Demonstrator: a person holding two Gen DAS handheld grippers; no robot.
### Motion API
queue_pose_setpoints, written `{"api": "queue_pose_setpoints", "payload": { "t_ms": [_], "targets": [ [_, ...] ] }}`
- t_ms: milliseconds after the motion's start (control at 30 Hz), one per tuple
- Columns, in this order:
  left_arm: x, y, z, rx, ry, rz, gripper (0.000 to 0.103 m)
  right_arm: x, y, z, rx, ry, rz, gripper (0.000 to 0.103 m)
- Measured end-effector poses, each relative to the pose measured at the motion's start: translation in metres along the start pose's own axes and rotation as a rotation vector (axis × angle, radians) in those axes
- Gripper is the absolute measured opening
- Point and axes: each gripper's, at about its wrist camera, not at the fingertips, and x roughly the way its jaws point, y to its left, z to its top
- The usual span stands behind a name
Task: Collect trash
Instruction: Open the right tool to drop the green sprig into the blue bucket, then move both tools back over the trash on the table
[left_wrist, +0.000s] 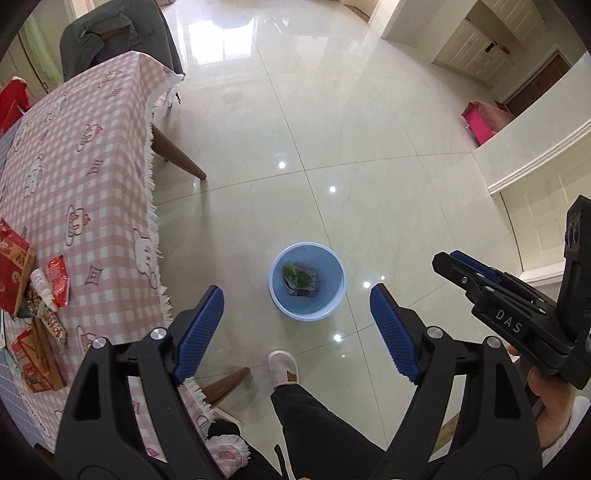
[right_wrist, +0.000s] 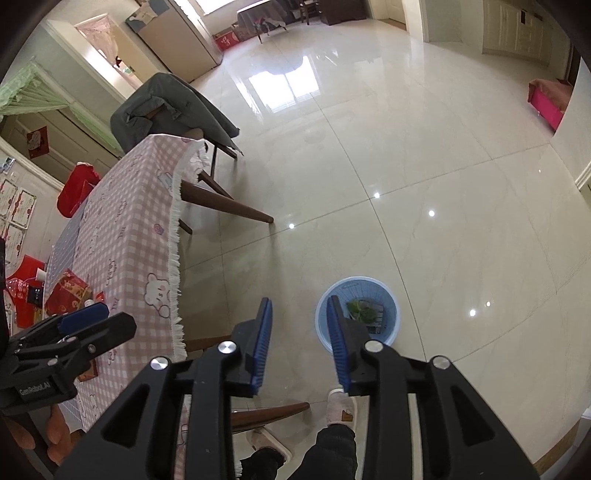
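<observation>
Glossy tiled floor (left_wrist: 369, 129); blue bin (left_wrist: 307, 281) holding trash. Pink checked bench (left_wrist: 81, 166), red packets (left_wrist: 57, 280) near edge. Left gripper (left_wrist: 297, 314) fingers spread; right gripper (right_wrist: 300, 341) fingers spread, empty.

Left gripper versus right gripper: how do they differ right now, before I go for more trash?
The left gripper has its jaws spread wide, while the right gripper shows a narrower gap. The left gripper frames the blue trash bin between its fingers; one finger of the right gripper overlaps the bin's rim. Both are empty, held above the floor, with ribbed blue pads.
</observation>
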Motion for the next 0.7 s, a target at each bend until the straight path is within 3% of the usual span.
{"api": "queue_pose_setpoints", "payload": {
  "t_ms": [400,700],
  "targets": [
    [-0.056,0.047,-0.039,-0.081,-0.066,0.049,0.082,-0.023,0.076,-0.008,-0.136,-0.027,0.081,0.039],
    [-0.106,0.153,-0.097,-0.258,-0.125,0.102,0.083,-0.008,0.181,-0.042,-0.281,0.023,0.143,0.04]
  ]
}}
